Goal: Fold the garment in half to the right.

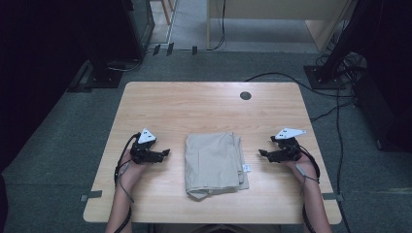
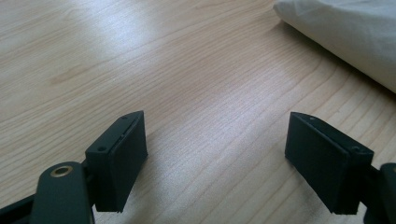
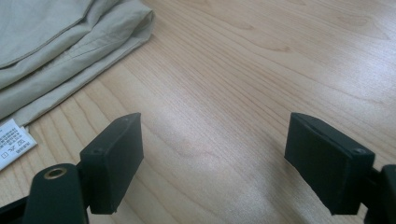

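We're seeing a beige folded cloth (image 1: 212,164) with a white printed label (image 1: 246,168), lying on a light wood-grain table (image 1: 194,104). Left gripper (image 1: 165,153) and right gripper (image 1: 262,153) are showing black, each topped by a grey plate.

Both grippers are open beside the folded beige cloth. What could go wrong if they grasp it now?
The folded cloth is stacked in several layers, so the right gripper may pinch only the top ones and undo the fold. Its white label sticks out near the right side and might be caught instead. The left gripper could drag the stack sideways.
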The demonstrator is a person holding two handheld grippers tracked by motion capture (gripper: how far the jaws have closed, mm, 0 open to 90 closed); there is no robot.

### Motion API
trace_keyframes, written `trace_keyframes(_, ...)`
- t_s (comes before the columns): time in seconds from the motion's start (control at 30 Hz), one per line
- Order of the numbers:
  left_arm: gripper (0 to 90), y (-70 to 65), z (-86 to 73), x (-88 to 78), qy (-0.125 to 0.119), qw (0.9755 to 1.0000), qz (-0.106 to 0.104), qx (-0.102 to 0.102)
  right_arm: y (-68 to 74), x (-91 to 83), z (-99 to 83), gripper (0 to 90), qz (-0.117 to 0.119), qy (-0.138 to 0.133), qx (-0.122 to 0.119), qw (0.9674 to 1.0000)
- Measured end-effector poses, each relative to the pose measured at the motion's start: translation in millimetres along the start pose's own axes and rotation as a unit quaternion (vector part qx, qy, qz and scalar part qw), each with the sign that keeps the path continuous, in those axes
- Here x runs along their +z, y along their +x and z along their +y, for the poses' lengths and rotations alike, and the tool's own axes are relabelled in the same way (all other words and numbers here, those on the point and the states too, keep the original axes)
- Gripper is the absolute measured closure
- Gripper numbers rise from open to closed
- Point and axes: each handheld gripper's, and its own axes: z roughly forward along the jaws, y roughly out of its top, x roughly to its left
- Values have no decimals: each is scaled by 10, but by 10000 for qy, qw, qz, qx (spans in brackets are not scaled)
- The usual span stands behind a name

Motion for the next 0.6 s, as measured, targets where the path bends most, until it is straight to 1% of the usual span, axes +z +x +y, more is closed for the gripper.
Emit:
trace_keyframes(0.1, 211, 4, 1, 0, 5, 10000, 0, 7, -15, -2, -11, 191, -24, 15, -4, 10000)
trace_keyframes(0.43, 211, 11, 2, 3, 2, 10000, 13, -10, -80, -46, -49, 191, -86, -2, 110, 9999)
trace_keyframes(0.6, 210, 14, 3, 3, 3, 10000, 15, -10, -109, -71, -64, 191, -126, -3, 130, 9998)
